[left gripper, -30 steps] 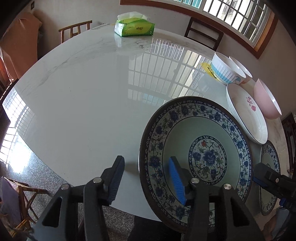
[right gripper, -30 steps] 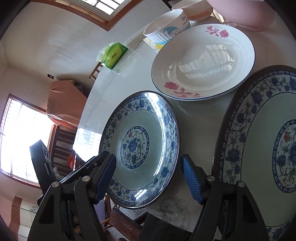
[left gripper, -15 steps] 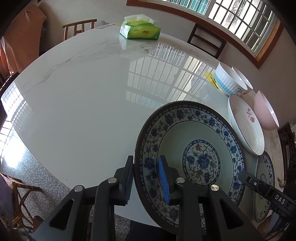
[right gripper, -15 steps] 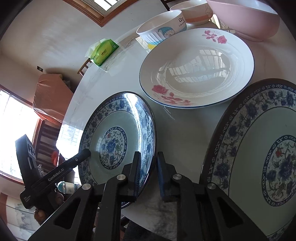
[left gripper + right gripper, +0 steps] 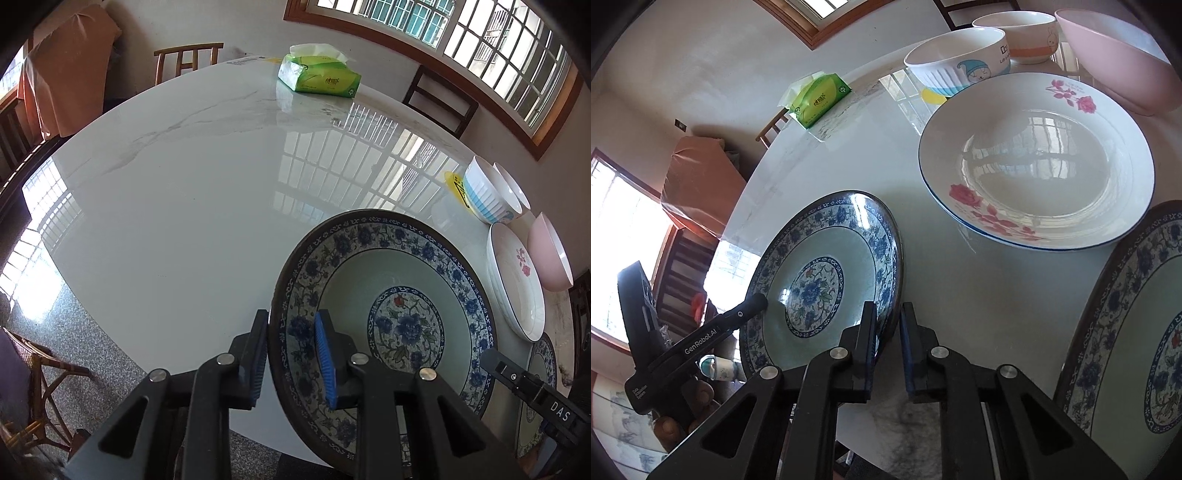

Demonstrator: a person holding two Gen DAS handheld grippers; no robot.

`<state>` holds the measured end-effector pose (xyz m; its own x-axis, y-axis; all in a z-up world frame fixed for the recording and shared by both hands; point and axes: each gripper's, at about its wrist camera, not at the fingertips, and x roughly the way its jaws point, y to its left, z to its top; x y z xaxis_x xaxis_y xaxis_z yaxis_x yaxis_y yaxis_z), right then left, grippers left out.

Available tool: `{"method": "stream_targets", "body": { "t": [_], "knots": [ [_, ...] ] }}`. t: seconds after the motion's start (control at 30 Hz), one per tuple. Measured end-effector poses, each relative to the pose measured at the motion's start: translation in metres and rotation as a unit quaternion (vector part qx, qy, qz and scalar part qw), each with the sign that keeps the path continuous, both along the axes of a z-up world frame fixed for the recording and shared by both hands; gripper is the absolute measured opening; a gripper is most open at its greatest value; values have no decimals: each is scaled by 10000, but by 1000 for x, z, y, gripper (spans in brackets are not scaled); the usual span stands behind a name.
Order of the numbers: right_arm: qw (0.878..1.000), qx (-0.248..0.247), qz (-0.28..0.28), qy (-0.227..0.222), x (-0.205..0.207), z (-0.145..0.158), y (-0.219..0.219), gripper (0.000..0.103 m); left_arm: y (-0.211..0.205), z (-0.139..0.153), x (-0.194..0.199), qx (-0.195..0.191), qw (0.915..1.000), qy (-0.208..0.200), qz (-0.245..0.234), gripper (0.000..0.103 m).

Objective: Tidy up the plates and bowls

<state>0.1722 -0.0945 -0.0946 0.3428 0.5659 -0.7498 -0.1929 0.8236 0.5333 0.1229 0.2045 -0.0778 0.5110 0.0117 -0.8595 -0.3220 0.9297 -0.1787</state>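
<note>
Nearest, left gripper [image 5: 291, 354] clamped on the left rim of a blue-patterned plate [image 5: 388, 325], right gripper [image 5: 888, 345] clamped on its opposite rim. Plate tilted at the desk [image 5: 184, 192] edge, underside hidden. Beside it, second patterned plate [image 5: 1137, 332], cut off. Beyond, rose plate [image 5: 1038, 162], then pink bowl [image 5: 1123, 59], partly cropped.

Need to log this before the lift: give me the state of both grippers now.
Left gripper: closed on the left rim of the blue-patterned plate.
Right gripper: closed on the right rim of the same plate.
</note>
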Motion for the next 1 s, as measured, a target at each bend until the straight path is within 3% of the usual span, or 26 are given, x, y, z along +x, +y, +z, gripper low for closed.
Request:
{"method": "stream_targets", "body": {
  "t": [0.2,0.3,0.4,0.6,0.77,1.0],
  "knots": [
    [9999,24,126,41,2,-6,11,14,-7,2,-5,519,9983,-219,165,26],
    [9997,-137,159,-129,-1,-1,13,15,-6,7,-12,901,9949,-303,344,35],
    [9990,-200,151,-373,-8,8,8,16,-6,14,-22,1077,9923,-436,427,36],
    [9962,-141,141,-842,-32,32,-13,33,-18,33,-43,1244,9891,-666,417,50],
    [9928,-211,42,-1176,-61,48,-45,44,-51,49,-57,1188,9897,-798,51,54],
    [9868,-342,-649,-1442,-95,65,-125,57,-126,63,-61,1020,9872,-849,-885,54]
  ]
}}
